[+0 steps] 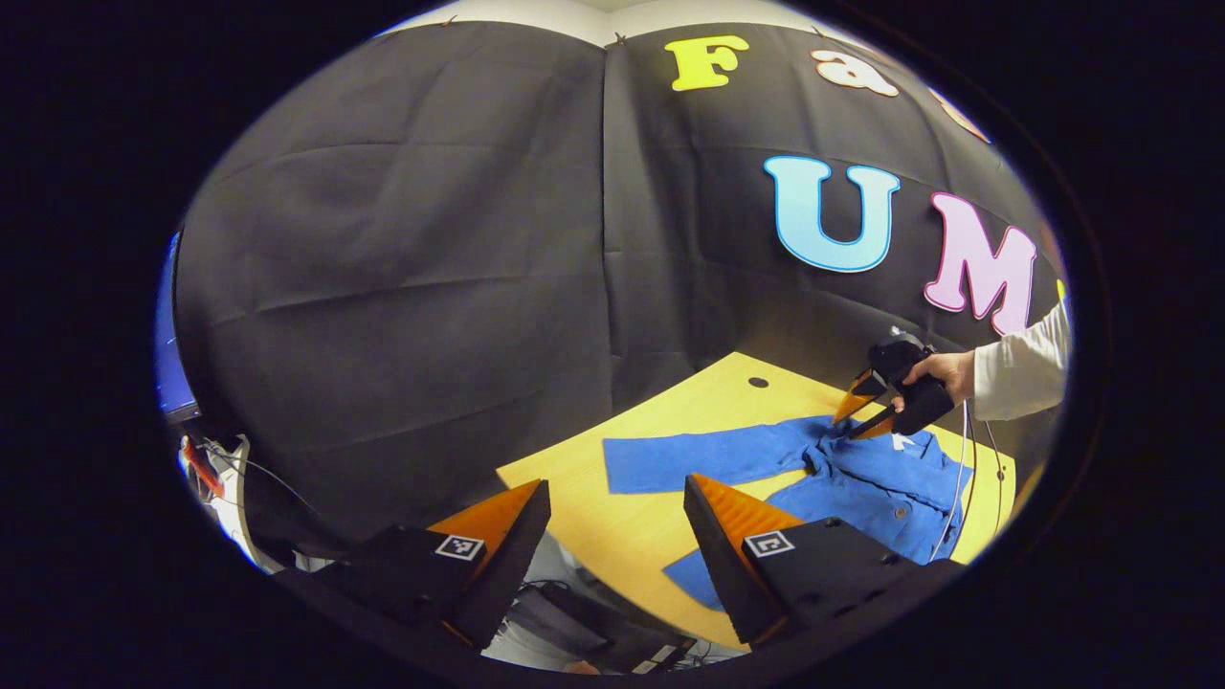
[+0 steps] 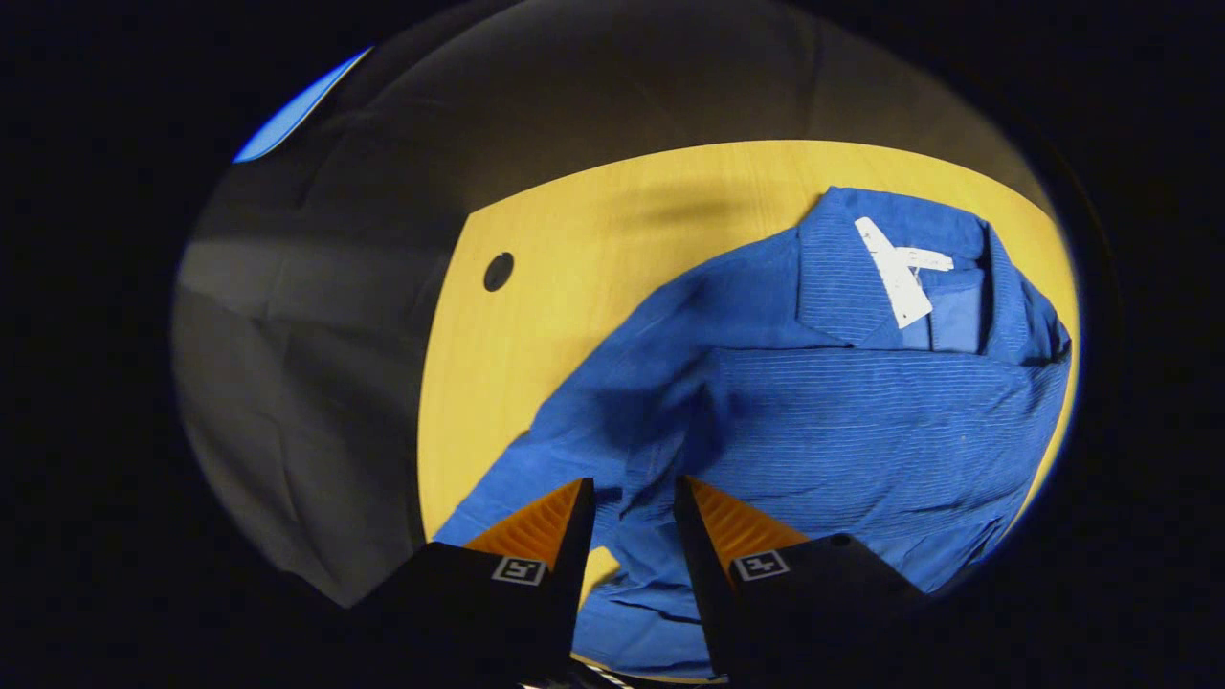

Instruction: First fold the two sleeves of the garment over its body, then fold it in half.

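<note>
I see a yellow wooden surface [image 1: 612, 536] with a small round hole [image 1: 758, 382] near its far edge, boxed in by the black cloth wall [image 1: 402, 287] of the booth. On it lies the blue garment [image 1: 861, 478], spread flat with one sleeve [image 1: 689, 462] stretched out sideways toward the middle of the surface; from the right gripper view I can make out its collar [image 2: 909, 277] and a white label [image 2: 895, 268] inside the neck. My left tool [image 1: 612, 498] hangs off the near edge of the surface, fingers spread wide with nothing between them, and the garment sits beyond and to its right, apart from it. My right tool [image 2: 627, 493] is low over the shoulder area where the sleeve joins the body, its fingers parted with a narrow gap; I cannot tell whether they touch the cloth. In the left gripper view that tool is held by a hand [image 1: 943, 368] in a white sleeve [image 1: 1024, 368], just above the collar end.
</note>
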Demonstrator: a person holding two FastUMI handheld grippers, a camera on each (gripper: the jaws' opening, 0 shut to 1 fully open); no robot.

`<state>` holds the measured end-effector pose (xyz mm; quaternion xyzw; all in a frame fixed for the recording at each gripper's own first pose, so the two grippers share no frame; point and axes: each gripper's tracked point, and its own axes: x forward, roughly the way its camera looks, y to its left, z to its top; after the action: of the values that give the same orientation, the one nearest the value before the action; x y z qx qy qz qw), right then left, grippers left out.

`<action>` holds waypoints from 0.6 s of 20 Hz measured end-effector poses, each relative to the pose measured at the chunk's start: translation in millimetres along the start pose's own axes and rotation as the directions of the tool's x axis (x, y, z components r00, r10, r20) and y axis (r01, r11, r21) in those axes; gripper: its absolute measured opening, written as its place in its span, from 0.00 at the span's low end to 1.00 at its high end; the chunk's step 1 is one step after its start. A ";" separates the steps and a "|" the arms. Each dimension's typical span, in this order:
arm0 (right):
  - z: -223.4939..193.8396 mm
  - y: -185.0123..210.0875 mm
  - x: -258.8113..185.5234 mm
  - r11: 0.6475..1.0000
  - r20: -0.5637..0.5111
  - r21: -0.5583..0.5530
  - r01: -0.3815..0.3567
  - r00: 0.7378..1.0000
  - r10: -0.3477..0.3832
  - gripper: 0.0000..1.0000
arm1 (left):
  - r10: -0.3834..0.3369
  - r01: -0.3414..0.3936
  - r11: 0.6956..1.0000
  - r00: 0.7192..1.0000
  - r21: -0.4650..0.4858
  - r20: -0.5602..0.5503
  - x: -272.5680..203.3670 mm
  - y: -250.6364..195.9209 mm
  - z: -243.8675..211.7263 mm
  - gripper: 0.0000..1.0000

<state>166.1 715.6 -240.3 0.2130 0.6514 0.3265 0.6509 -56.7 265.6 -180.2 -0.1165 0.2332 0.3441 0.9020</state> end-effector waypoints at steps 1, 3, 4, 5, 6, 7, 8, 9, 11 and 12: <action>-2.6 1.8 -2.7 1.000 -0.017 0.005 -0.013 1.000 0.013 0.41 | -0.013 0.013 1.000 1.000 0.003 -0.004 9.2 -4.8 3.7 0.81; 1.7 -5.0 -8.1 1.000 -0.004 -0.025 -0.002 1.000 0.002 0.51 | -0.026 0.027 0.999 1.000 0.023 -0.015 29.1 -7.5 9.3 0.82; 6.0 -9.3 -13.9 0.999 0.012 -0.045 0.000 1.000 0.000 0.71 | -0.028 0.029 0.999 0.999 0.036 -0.028 39.1 -6.8 9.5 0.81; 8.1 -12.3 -21.6 0.998 0.025 -0.066 0.000 1.000 0.001 0.73 | -0.033 0.035 0.998 0.999 0.047 -0.043 50.3 -5.5 11.4 0.81; 12.0 -16.1 -30.5 0.996 0.045 -0.088 0.004 0.999 0.000 0.73 | -0.036 0.040 0.998 0.998 0.056 -0.060 60.6 -4.9 10.4 0.81; 15.9 -20.7 -40.9 0.993 0.065 -0.117 0.009 0.998 -0.001 0.76 | -0.038 0.043 0.997 0.996 0.060 -0.081 72.9 -3.6 11.6 0.81; 19.5 -24.6 -52.2 0.989 0.088 -0.147 0.010 0.996 0.003 0.78 | -0.044 0.050 0.997 0.994 0.058 -0.103 85.0 -3.7 13.5 0.81; 20.8 -29.3 -64.4 0.984 0.113 -0.177 0.017 0.994 0.003 0.83 | -0.053 0.060 0.997 0.990 0.052 -0.128 96.6 -4.8 16.0 0.81; 24.9 -42.0 -94.1 0.968 0.180 -0.246 0.046 0.984 -0.001 0.93 | -0.067 0.078 0.996 0.974 0.045 -0.216 117.4 -10.6 12.9 0.81; 26.3 -49.7 -110.1 0.955 0.221 -0.286 0.074 0.975 -0.010 0.96 | -0.062 0.078 0.996 0.958 0.046 -0.279 122.1 -9.3 6.6 0.82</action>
<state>206.2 607.5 -195.6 0.1349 0.5253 0.3800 0.7493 31.7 330.3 -235.2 -0.1461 0.3623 0.2856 0.8751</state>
